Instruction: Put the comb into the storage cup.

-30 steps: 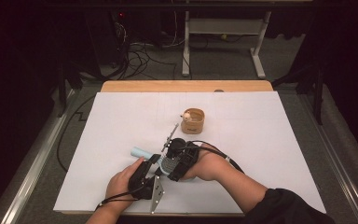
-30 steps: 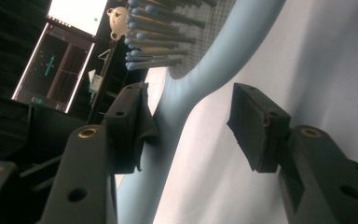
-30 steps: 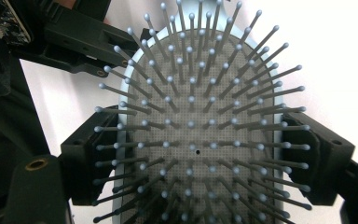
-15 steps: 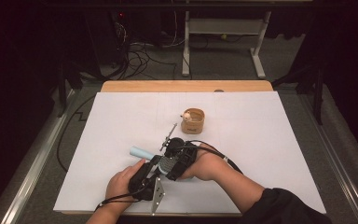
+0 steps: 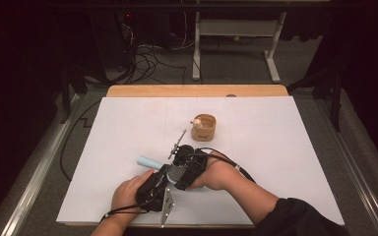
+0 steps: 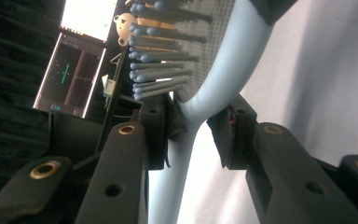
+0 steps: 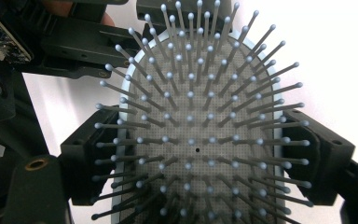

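Observation:
Both grippers hold one light blue hairbrush (image 5: 176, 173) low over the white table sheet (image 5: 285, 147). My left gripper (image 6: 196, 135) is shut on the brush's narrow neck (image 6: 193, 112), the handle running back between its jaws. In the right gripper view, the bristled head (image 7: 196, 116) faces the camera, and my right gripper (image 7: 200, 154) is shut across it with a pad on each side. From the high view, the left gripper (image 5: 150, 189) sits lower left, the right gripper (image 5: 189, 167) just beyond it, and the handle tip (image 5: 145, 161) pokes out to the left.
A small round wooden cup (image 5: 204, 127) with a small pale object at its rim stands on the sheet just beyond the hands. The table's wooden back edge (image 5: 197, 91) lies behind it. Cables and desk legs (image 5: 195, 49) are on the dark floor past the table.
Both hands and the brush have shifted only slightly near the table's front middle. Both grips are unchanged.

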A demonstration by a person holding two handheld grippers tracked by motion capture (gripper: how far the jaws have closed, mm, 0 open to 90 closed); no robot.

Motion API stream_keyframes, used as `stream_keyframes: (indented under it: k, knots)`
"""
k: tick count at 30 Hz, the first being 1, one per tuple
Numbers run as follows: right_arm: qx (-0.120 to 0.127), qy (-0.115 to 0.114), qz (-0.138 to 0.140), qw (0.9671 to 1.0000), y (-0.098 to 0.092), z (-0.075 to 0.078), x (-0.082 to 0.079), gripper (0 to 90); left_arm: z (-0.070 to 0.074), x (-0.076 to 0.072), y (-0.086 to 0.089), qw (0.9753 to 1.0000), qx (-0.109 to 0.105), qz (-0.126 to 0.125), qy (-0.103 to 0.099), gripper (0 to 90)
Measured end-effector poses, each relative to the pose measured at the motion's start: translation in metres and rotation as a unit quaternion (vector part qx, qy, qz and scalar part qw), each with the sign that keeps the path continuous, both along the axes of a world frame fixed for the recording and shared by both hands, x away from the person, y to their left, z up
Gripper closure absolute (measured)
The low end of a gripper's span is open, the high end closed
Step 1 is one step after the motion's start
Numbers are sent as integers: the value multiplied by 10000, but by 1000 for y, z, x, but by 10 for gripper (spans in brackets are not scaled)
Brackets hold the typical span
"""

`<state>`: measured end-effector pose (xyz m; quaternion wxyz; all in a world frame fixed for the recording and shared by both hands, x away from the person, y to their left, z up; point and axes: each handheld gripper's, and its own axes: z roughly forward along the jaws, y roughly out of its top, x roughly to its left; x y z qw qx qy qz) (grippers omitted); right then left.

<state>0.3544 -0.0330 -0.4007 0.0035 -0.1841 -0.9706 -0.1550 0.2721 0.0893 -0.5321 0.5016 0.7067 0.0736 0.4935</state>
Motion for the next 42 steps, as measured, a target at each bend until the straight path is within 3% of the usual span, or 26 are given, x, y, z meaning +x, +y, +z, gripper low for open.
stream_keyframes:
  k: [22,33,42]
  knots:
    - [96,81,-104,9999,-1,3,3,201,-3,1,-1,9992,325,136,-199,741]
    - [97,29,-84,9999,-1,6,2,187,-2,2,0,9993,280,165,-172,759]
    - [27,-57,-64,10000,-2,7,2,102,-2,3,0,9992,283,215,-161,771]
